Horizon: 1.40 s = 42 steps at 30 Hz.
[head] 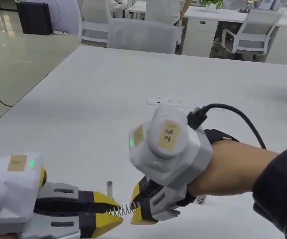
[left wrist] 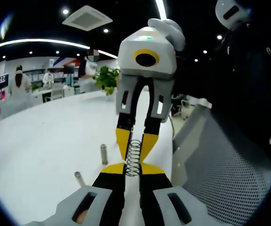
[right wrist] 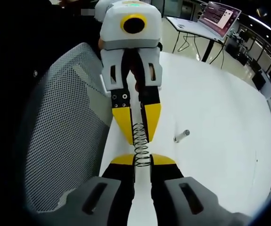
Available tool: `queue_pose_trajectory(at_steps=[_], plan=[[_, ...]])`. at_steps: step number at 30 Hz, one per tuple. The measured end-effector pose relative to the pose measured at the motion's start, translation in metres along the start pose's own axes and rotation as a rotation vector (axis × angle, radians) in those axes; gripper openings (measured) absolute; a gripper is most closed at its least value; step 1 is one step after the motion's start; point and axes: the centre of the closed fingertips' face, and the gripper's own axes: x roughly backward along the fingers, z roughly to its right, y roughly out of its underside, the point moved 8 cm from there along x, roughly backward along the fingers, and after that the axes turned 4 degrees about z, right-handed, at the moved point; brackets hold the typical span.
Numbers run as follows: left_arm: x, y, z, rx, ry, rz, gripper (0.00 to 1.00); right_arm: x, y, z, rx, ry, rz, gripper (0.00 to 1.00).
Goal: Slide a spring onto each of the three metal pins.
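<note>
Left gripper (head: 117, 213) pinches spring (head: 125, 209); right gripper (head: 135, 206) too

The head view's lower left corner cuts off the left gripper (head: 118, 211), and both ends of the spring (head: 123, 209) are buried between yellow jaw tips, so their depth cannot be told. A second coil (head: 202, 199), probably another spring, is half hidden behind the hand (head: 228, 172) holding the right gripper (head: 134, 206), and the left gripper's body covers the foot of the nearer pin (left wrist: 79, 178) in its own view
</note>
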Motion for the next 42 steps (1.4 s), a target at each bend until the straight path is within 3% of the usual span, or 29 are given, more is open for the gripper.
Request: queue_pose_trajectory(at_steps=[8, 21, 42], plan=[[-0.001, 0.001, -0.002, 0.012, -0.006, 0.002, 0.03, 0.006, -0.006, 0.000, 0.010, 0.020, 0.009, 0.08], [-0.003, 0.005, -0.002, 0.010, -0.005, -0.024, 0.03, 0.008, -0.020, -0.002, 0.016, 0.011, 0.052, 0.08], [-0.006, 0.010, -0.002, 0.019, 0.000, -0.039, 0.04, 0.001, -0.036, -0.004, 0.047, -0.003, 0.040, 0.08]])
